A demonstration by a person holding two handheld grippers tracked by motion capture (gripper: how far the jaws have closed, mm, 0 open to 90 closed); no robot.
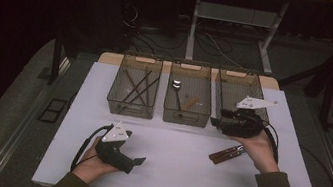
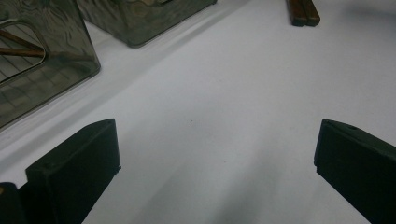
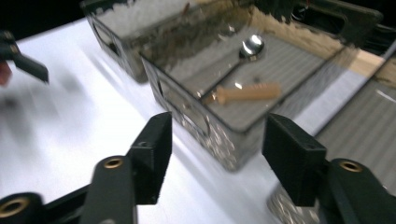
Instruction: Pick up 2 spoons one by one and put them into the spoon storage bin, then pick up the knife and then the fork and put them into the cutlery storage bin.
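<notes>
Three smoked-plastic bins stood in a row at the far side of the white counter (image 1: 182, 172), seen from the high view. The left bin (image 1: 130, 108) held several thin brown sticks (image 1: 137, 86) lying crossed. The middle bin (image 1: 185, 116) held one metal spoon (image 1: 176, 86) and one short wooden piece (image 1: 190, 102). The contents of the right bin (image 1: 244, 83) could not be made out.

One dark wooden-handled pair of utensils (image 1: 224, 154) lay on the counter near the front right, just beside the person's right hand (image 1: 259, 150). Their working ends were too small to tell apart.

The right tool (image 1: 214, 123) hung just in front of the gap between the middle and right bins, its jaws apart with nothing between them. The left tool (image 1: 139, 161) rested low at the front left in the left hand (image 1: 92, 165), its jaws set wide apart over bare counter, also holding nothing.

The right gripper view brought the spoon (image 3: 250, 46) and the wooden piece (image 3: 247, 92) close, showing the piece's ridged edge and the middle bin's near corner (image 3: 205, 126) between the jaws, detail the high view lacked. The left gripper view added the brown handle ends (image 2: 303, 11) at its top edge and a stick (image 2: 21, 44) behind the left bin's wall (image 2: 56, 70).
</notes>
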